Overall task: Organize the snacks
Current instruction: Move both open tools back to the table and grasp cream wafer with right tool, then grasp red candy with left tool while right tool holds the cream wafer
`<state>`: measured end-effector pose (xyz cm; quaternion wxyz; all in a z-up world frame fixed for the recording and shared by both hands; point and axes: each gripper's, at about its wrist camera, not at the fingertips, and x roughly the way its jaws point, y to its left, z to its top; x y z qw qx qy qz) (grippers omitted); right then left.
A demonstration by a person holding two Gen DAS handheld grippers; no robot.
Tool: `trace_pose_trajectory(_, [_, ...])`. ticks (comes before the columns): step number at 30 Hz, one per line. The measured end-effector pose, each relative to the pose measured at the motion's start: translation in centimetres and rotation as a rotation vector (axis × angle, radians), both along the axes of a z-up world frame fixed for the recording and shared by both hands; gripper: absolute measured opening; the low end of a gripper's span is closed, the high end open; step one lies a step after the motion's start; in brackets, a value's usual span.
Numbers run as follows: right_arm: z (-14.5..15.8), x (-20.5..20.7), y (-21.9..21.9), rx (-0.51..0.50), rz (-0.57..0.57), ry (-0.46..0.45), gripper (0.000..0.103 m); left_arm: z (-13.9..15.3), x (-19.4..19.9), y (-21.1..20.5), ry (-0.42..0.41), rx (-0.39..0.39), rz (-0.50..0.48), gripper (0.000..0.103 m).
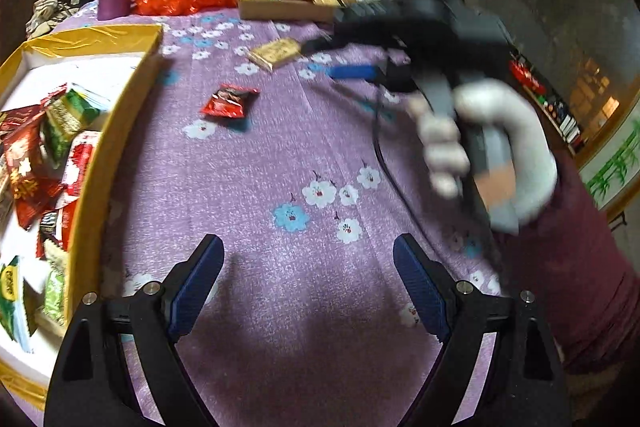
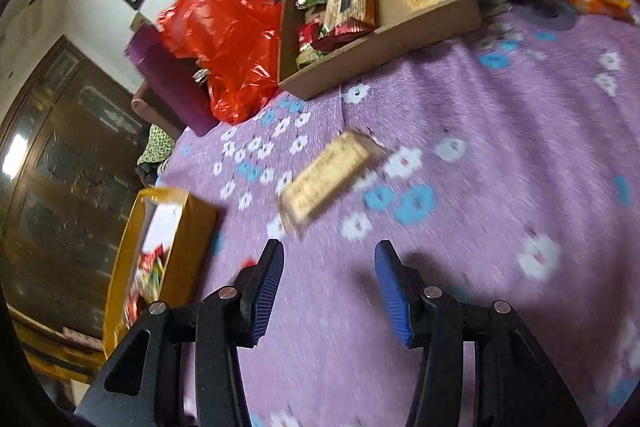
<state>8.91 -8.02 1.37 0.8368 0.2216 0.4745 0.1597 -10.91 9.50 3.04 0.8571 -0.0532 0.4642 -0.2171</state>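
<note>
Right wrist view: right hand-held gripper point(image 2: 328, 287), jaws apart and empty, faces the tan biscuit pack point(image 2: 328, 179) on the table point(image 2: 480, 187). Advice: straddle its narrow width, then close. Left hand-held gripper point(image 1: 308, 283) gapes empty.

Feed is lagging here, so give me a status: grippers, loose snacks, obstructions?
Left gripper open, empty. Right gripper open, empty, nosing toward gold snack bar. Red packet loose on cloth. Nothing blocking either.
</note>
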Motion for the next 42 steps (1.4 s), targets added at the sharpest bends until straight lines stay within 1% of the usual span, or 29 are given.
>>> trace_pose_trajectory(2, [-0.3, 1.7, 0.6, -0.003, -0.01, 0.036, 0.05, -0.3, 0.1, -0.3, 0.006, 0.007, -0.014, 0.087])
trace_pose_trajectory(4, [-0.7, 2.9, 1.2, -0.032, -0.022, 0.065, 0.05, -0.8, 0.1, -0.6, 0.018, 0.009, -0.028, 0.087])
trace_pose_trajectory(6, [-0.5, 3.7, 1.9, -0.07, -0.034, 0.057, 0.05, -1.2, 0.2, -0.7, 0.029, 0.009, -0.036, 0.087])
trace_pose_trajectory(9, [-0.3, 4.8, 3.3, -0.147, -0.033, 0.071, 0.053, -1.4, 0.2, -0.6, 0.031, -0.006, -0.036, 0.087])
trace_pose_trajectory(13, [-0.3, 6.1, 5.1, -0.226, -0.033, 0.096, 0.06, -1.5, 0.4, -0.4, 0.026, -0.028, -0.037, 0.087])
trace_pose_trajectory(15, [-0.3, 6.6, 6.1, -0.276, -0.025, 0.104, 0.066, -1.6, 0.3, -0.5, 0.02, -0.026, -0.04, 0.087])
trace_pose_trajectory(17, [-0.5, 7.1, 7.4, -0.338, -0.014, 0.118, 0.075, -1.6, 0.3, -0.6, 0.017, -0.023, -0.043, 0.089])
trace_pose_trajectory(19, [-0.7, 7.4, 8.7, -0.406, -0.01, 0.129, 0.078, -1.6, 0.2, -0.7, 0.015, -0.023, -0.046, 0.09])
trace_pose_trajectory(20, [-0.8, 7.5, 9.3, -0.443, -0.002, 0.132, 0.078, -1.7, 0.2, -0.7, 0.014, -0.023, -0.047, 0.09])
trace_pose_trajectory(21, [-0.9, 7.6, 10.1, -0.5, 0.025, 0.134, 0.078, -1.7, 0.2, -0.7, 0.014, -0.024, -0.049, 0.091])
trace_pose_trajectory(22, [-1.0, 7.6, 10.6, -0.545, 0.045, 0.132, 0.076, -1.7, 0.2, -0.8, 0.014, -0.024, -0.05, 0.092])
trace_pose_trajectory(24, [-0.9, 7.2, 10.9, -0.552, 0.067, 0.108, 0.066, -1.7, 0.0, -0.8, 0.014, -0.026, -0.054, 0.094])
trace_pose_trajectory(25, [-0.7, 6.9, 10.7, -0.546, 0.07, 0.102, 0.053, -1.7, 0.0, -0.8, 0.015, -0.03, -0.058, 0.096])
trace_pose_trajectory(26, [-0.5, 6.7, 10.4, -0.536, 0.076, 0.102, 0.037, -1.7, 0.0, -0.8, 0.017, -0.035, -0.06, 0.097])
trace_pose_trajectory(27, [-0.4, 6.5, 9.9, -0.533, 0.077, 0.104, 0.034, -1.7, 0.0, -0.9, 0.018, -0.038, -0.062, 0.098])
trace_pose_trajectory(32, [-0.4, 4.5, 6.8, -0.481, 0.076, 0.092, 0.035, -1.8, 0.1, -0.7, 0.024, -0.055, -0.067, 0.101])
trace_pose_trajectory(33, [-0.2, 3.9, 6.2, -0.478, 0.074, 0.079, 0.034, -1.8, 0.1, -0.6, 0.026, -0.065, -0.066, 0.102])
trace_pose_trajectory(37, [-0.2, 1.9, 3.2, -0.44, 0.059, 0.081, 0.034, -1.8, 0.4, 0.1, 0.042, -0.126, -0.055, 0.103])
trace_pose_trajectory(39, [-0.1, 0.8, 1.4, -0.436, 0.046, 0.066, 0.034, -1.9, 0.6, 0.6, 0.051, -0.159, -0.054, 0.103])
trace_pose_trajectory(42, [0.3, -0.8, -0.9, -0.396, 0.028, 0.037, 0.035, -1.9, 0.8, 0.9, 0.062, -0.189, -0.06, 0.103])
